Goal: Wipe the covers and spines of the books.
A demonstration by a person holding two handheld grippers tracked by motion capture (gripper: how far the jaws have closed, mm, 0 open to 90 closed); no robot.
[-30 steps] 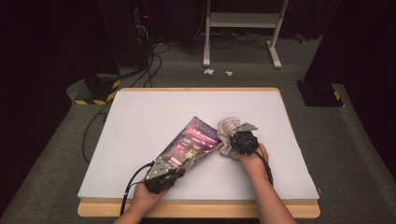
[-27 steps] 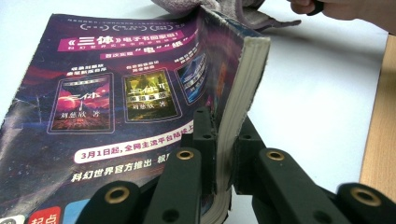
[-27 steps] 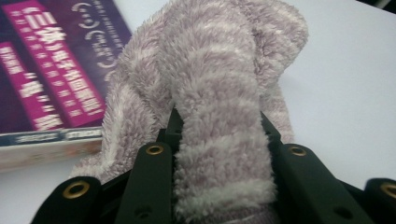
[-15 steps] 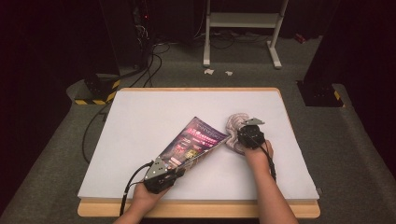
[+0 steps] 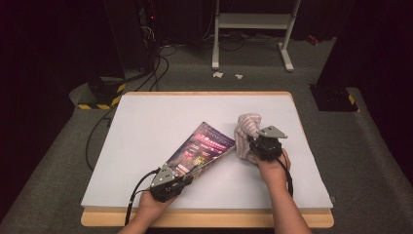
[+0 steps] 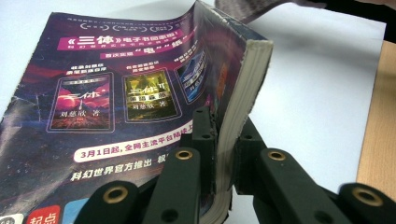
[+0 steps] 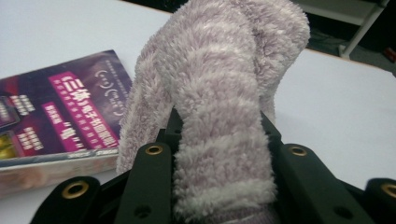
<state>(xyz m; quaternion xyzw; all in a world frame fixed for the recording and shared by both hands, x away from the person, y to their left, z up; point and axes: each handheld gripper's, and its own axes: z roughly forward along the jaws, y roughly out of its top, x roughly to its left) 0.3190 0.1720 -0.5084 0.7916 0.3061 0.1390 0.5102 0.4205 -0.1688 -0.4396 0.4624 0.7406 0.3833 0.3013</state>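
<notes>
Magazine (image 5: 202, 148) is pinched near one corner by the left gripper (image 5: 181, 179), long axis running away from those jaws toward the right gripper (image 5: 251, 146), cover up, held edge lifted and curling. Fluffy lilac cloth (image 5: 246, 130) is clamped in the right gripper, bunched upright just off the magazine's far end. Looks like a wipe-down: both grasps done, cloth isn't on the cover yet. White table cover (image 5: 146, 126) sits underneath.

Overhead light falls evenly on the white-covered wooden desk (image 5: 146, 146), bright against a dim, nearly black room from nine through three o'clock. Shadows are faint; both close views blur softly.
</notes>
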